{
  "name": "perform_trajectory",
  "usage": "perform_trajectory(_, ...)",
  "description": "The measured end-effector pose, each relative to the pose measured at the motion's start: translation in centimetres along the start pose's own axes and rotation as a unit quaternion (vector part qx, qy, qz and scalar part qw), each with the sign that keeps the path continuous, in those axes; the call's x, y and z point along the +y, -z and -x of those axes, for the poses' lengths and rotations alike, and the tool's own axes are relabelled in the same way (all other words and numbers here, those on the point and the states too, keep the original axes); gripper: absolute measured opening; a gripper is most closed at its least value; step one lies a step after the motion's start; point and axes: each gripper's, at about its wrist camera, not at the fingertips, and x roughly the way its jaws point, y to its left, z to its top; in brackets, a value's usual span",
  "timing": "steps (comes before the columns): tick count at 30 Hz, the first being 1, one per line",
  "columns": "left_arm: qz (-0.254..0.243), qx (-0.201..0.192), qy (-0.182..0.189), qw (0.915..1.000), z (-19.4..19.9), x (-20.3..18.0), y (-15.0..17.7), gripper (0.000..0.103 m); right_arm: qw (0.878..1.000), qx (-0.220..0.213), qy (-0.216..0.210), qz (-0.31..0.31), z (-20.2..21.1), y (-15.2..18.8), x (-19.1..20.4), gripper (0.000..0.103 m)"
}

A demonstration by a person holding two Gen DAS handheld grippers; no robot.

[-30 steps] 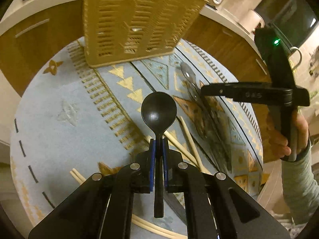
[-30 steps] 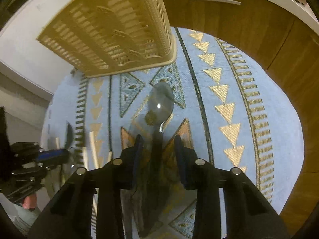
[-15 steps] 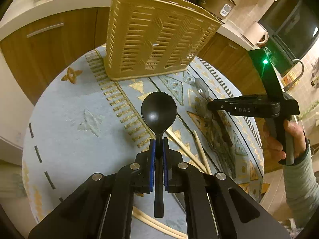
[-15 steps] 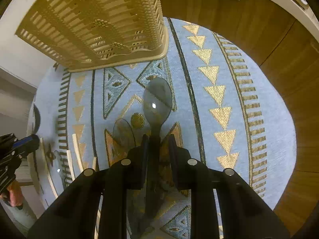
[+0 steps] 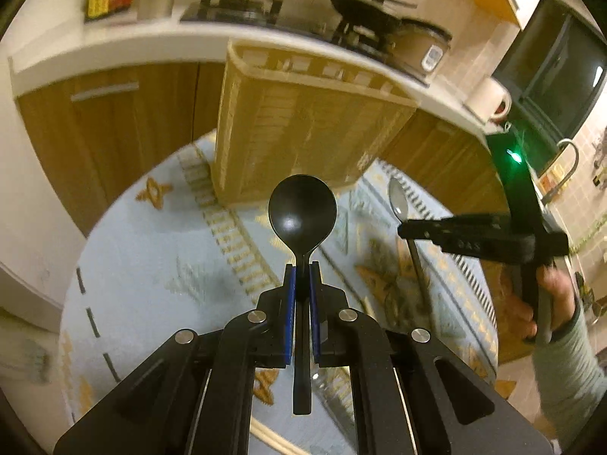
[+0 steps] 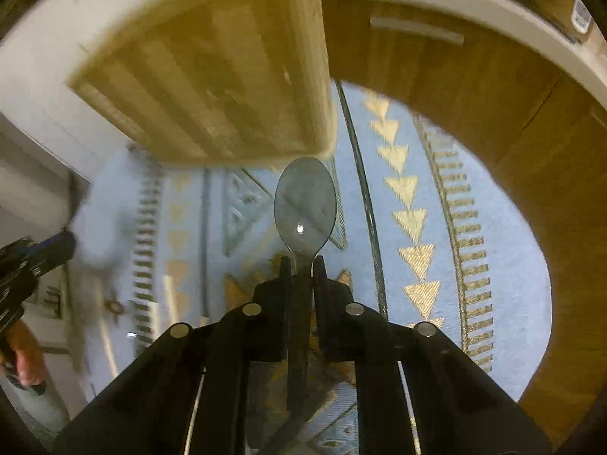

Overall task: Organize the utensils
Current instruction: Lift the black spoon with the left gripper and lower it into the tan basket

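My left gripper (image 5: 302,269) is shut on the neck of a black spoon (image 5: 302,212), held above the round table, bowl toward the tan slotted utensil basket (image 5: 303,132). My right gripper (image 6: 302,263) has its jaws closing, with the pads against the neck of a grey metal spoon (image 6: 305,204) just below the basket (image 6: 227,87). From the left wrist view the right gripper (image 5: 408,229) carries that spoon (image 5: 397,197) to the right of the basket. The left gripper (image 6: 57,246) shows at the left edge of the right wrist view.
A blue patterned cloth (image 5: 151,265) covers the round table. Pale chopsticks (image 5: 273,436) lie near its front. Behind the basket run wooden cabinets (image 5: 114,132) and a white counter with a stove, a pan (image 5: 360,3), a cooker and a mug (image 5: 489,98).
The right jaws have narrowed onto the grey spoon's neck and raised it off the cloth. The left gripper has risen and tilted up with the black spoon, bringing the basket and counter into view.
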Motion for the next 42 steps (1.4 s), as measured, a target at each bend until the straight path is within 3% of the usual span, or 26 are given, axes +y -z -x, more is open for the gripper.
perform_trajectory(6,-0.008,-0.097,0.012,0.9952,3.5,-1.8,-1.3,0.005,0.990,-0.122,-0.058,0.030,5.9,1.2,1.8,0.010)
perform_trajectory(10,-0.014,-0.178,0.010,0.9839,5.9,-2.9,-3.7,0.005,0.977,-0.197,-0.070,0.053,8.8,0.2,4.0,0.010)
perform_trajectory(14,-0.019,-0.256,0.013,0.9664,7.1,-3.1,-6.4,0.005,0.955,-0.282,-0.071,0.050,12.1,-2.1,4.9,0.010)
perform_trajectory(16,-0.018,-0.303,0.030,0.9523,7.4,-2.9,-7.2,0.005,0.944,-0.320,-0.072,0.040,13.5,-3.5,4.6,0.010)
perform_trajectory(19,-0.014,-0.341,0.025,0.9398,6.8,-2.4,-8.4,0.005,0.925,-0.375,-0.052,0.030,14.1,-5.0,4.1,0.010)
perform_trajectory(23,-0.005,-0.365,0.012,0.9309,5.4,-1.7,-9.9,0.005,0.905,-0.426,-0.016,0.008,13.6,-6.7,3.6,0.010)
perform_trajectory(27,0.003,-0.367,0.002,0.9303,3.5,-1.0,-10.8,0.005,0.890,-0.456,0.016,-0.010,13.0,-7.6,2.7,0.010)
perform_trajectory(42,0.013,-0.351,-0.034,0.9358,-0.8,1.3,-10.3,0.005,0.903,-0.426,0.038,-0.023,6.2,-8.2,0.9,0.010)
